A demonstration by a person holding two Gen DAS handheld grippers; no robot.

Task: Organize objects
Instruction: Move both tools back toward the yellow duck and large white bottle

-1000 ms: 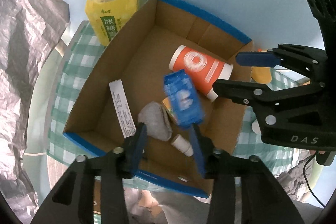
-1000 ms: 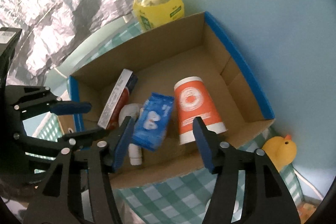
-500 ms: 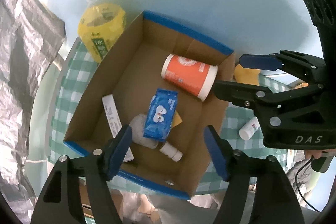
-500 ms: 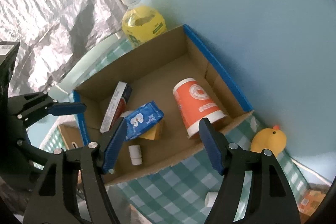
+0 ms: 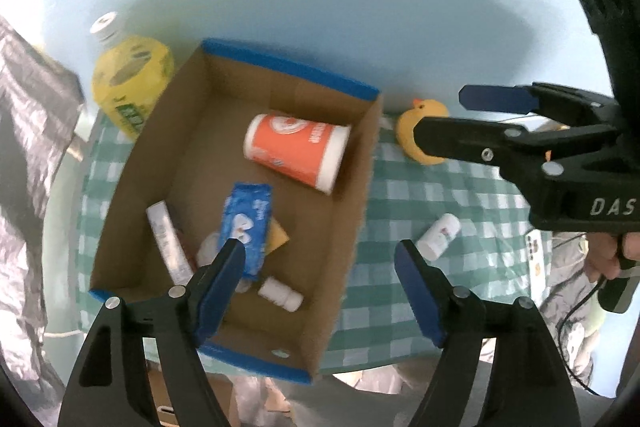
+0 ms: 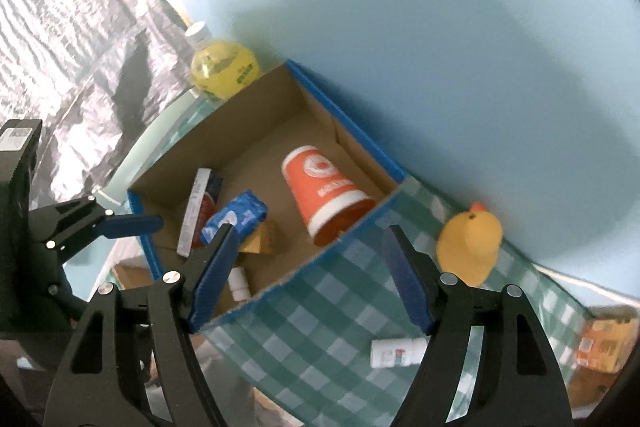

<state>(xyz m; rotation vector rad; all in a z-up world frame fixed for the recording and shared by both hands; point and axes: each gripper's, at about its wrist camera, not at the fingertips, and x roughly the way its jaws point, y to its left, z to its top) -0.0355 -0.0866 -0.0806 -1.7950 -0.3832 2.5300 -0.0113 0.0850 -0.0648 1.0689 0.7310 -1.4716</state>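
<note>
From my left tongs [image 5: 320, 263]: the glossy blue wipes packet [image 5: 248, 223] that I held a second ago now lies in the blue-edged cardboard box [image 5: 352, 195], below my left blade; these tongs have spread and lifted away. That item is done. A smooth white pill bottle [image 5: 438, 235] waits on the checked counter [image 5: 440, 187], just beyond my right blade.

From my right tongs [image 6: 306, 271], spread and empty: the rounded yellow rubber duck [image 6: 470, 247] sits just right of them, outside the box.

One cardboard box [image 5: 352, 187] is recorded. Inside are counted one orange cup [image 5: 296, 151], one blue packet [image 5: 248, 223], one toothpaste carton [image 5: 168, 243] and one small white bottle [image 5: 280, 294]. Outside are counted one yellow drink bottle [image 5: 128, 87], one rubber duck [image 6: 470, 247] and one further white bottle [image 6: 396, 352].
</note>
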